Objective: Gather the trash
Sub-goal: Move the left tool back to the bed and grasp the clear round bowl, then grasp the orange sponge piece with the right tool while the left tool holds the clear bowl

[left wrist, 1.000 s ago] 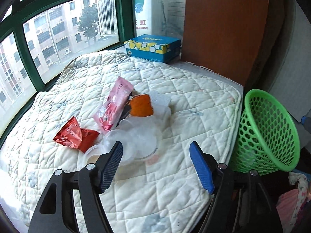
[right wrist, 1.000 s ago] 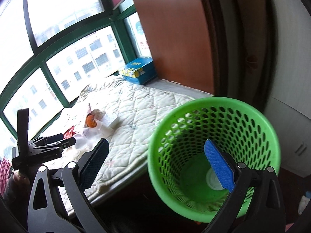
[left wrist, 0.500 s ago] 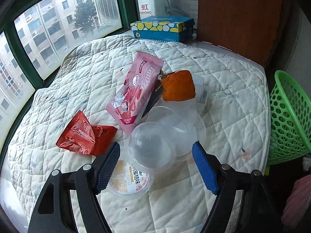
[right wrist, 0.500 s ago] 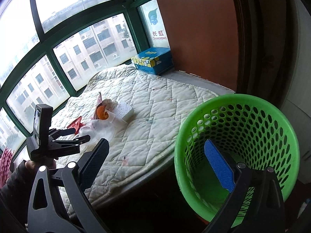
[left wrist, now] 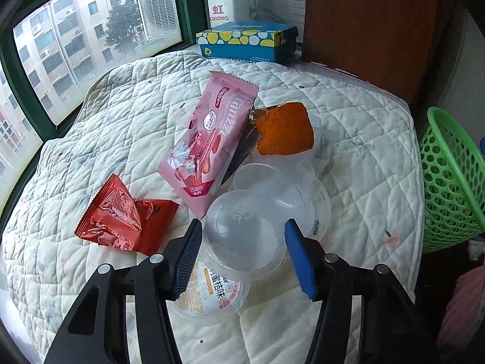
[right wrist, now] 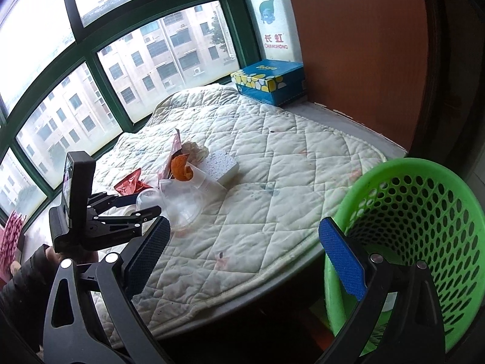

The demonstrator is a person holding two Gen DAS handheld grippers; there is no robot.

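Observation:
Trash lies on a quilted white pad (left wrist: 348, 115): a red foil wrapper (left wrist: 121, 215), a pink snack packet (left wrist: 212, 139), an orange piece (left wrist: 283, 129), clear plastic cups (left wrist: 245, 227) and a labelled cup lid (left wrist: 212, 294). My left gripper (left wrist: 242, 251) is open, its fingers on either side of the nearest clear cup, not closed on it. It also shows in the right wrist view (right wrist: 133, 206). My right gripper (right wrist: 242, 261) is open and empty, off the pad's edge, beside a green mesh basket (right wrist: 424, 212).
A blue box with yellow dots (left wrist: 245, 42) stands at the far edge by the green-framed window (right wrist: 91, 60). A brown wooden panel (left wrist: 369, 24) rises at the right. A white sponge block (right wrist: 218, 166) lies by the trash pile. The basket (left wrist: 448, 176) stands off the pad's right edge.
My left gripper has moved forward and down to the clear cups, which now sit between its fingers. My right gripper has drawn back and left from over the basket.

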